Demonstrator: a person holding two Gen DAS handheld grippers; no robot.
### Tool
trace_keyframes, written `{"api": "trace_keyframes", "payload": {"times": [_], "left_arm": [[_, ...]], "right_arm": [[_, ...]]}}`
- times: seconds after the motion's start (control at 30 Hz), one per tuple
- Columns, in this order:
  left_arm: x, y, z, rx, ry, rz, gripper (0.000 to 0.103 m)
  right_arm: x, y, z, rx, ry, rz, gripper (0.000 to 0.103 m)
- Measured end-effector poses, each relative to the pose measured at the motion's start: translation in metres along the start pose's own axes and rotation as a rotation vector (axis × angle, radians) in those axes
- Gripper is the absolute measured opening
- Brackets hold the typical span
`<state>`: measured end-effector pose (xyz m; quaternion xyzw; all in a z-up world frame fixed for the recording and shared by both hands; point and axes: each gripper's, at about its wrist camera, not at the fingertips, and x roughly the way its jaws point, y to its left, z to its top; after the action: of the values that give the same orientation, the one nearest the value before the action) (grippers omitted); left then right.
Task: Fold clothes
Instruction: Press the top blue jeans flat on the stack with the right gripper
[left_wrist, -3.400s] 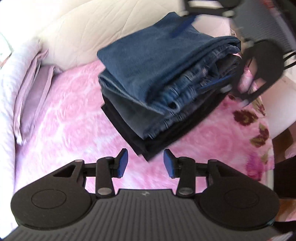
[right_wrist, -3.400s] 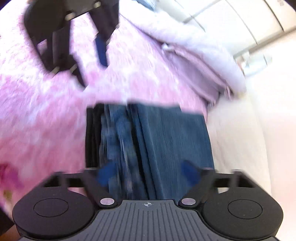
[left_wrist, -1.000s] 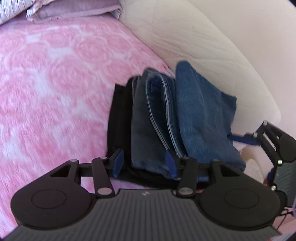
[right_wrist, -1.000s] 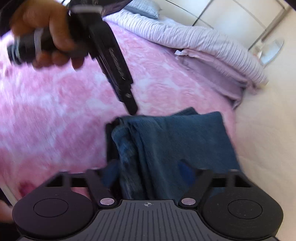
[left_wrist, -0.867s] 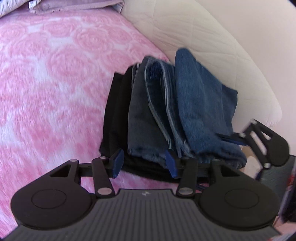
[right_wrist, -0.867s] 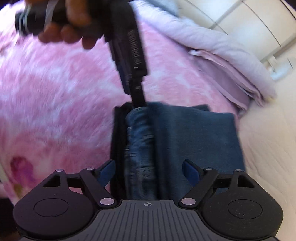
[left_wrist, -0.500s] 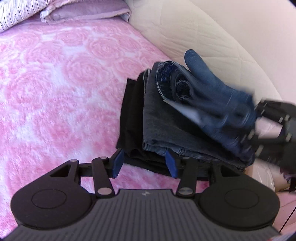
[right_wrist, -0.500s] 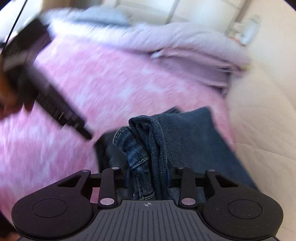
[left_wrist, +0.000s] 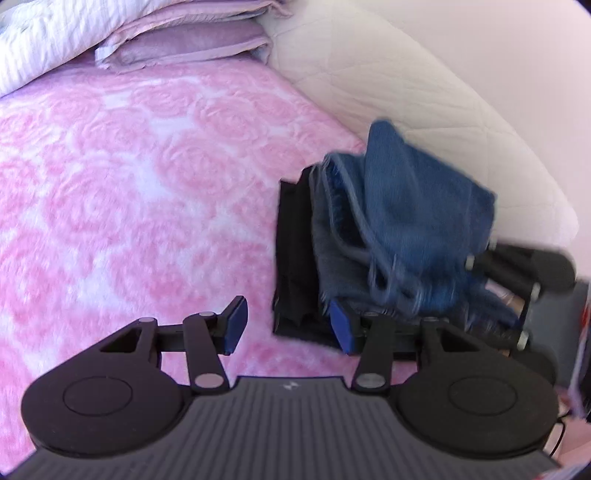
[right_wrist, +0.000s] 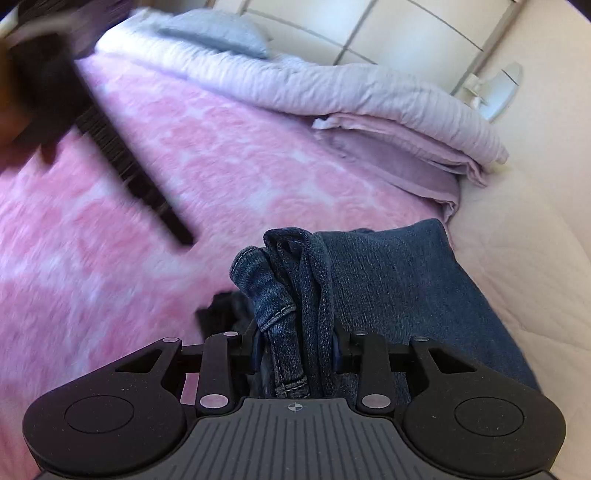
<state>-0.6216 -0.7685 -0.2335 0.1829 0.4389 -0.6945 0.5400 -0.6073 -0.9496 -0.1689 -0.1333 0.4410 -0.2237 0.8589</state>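
Note:
A stack of folded clothes lies on the pink bed by the cream padded side, with a black garment lowest, grey denim above it and blue jeans on top. My right gripper is shut on the thick folded edge of the blue jeans, which bunches up between its pads. It shows from the side at the stack's right end. My left gripper is open in front of the stack's left corner, with nothing between its fingers. In the right wrist view it appears blurred, held by a hand.
A pink rose-patterned blanket covers the bed. Folded lilac bedding and a striped duvet lie at the far end. A cream quilted panel borders the stack. Wardrobe doors stand behind.
My right gripper closed on the top blue jeans and pulled their folded edge up off the stack. My left gripper drew back and to the left of the stack.

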Motion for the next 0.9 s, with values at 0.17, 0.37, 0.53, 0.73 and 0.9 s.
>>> {"api": "trace_keyframes", "payload": {"times": [0.17,0.37,0.53,0.73,0.9], "left_arm": [[0.013,-0.004,0.039,-0.024,-0.029,-0.116,0.044],[0.033,-0.023,0.069,-0.029,-0.022,-0.168,0.045],[0.047,-0.046,0.055,-0.033,0.047,-0.166,0.045],[0.076,-0.054,0.019,-0.114,0.095,-0.068,0.047],[0.068,-0.066,0.006,-0.190,0.038,0.015,0.046]], "right_arm": [[0.003,0.001,-0.006,-0.086,0.038,0.025,0.044],[-0.063,-0.025,-0.005,-0.042,0.063,0.030,0.054],[-0.076,-0.108,0.014,-0.024,-0.015,0.052,0.054],[0.021,-0.222,0.056,0.013,0.012,0.423,0.054],[0.130,-0.249,0.077,0.015,0.239,0.870,0.054]]}}
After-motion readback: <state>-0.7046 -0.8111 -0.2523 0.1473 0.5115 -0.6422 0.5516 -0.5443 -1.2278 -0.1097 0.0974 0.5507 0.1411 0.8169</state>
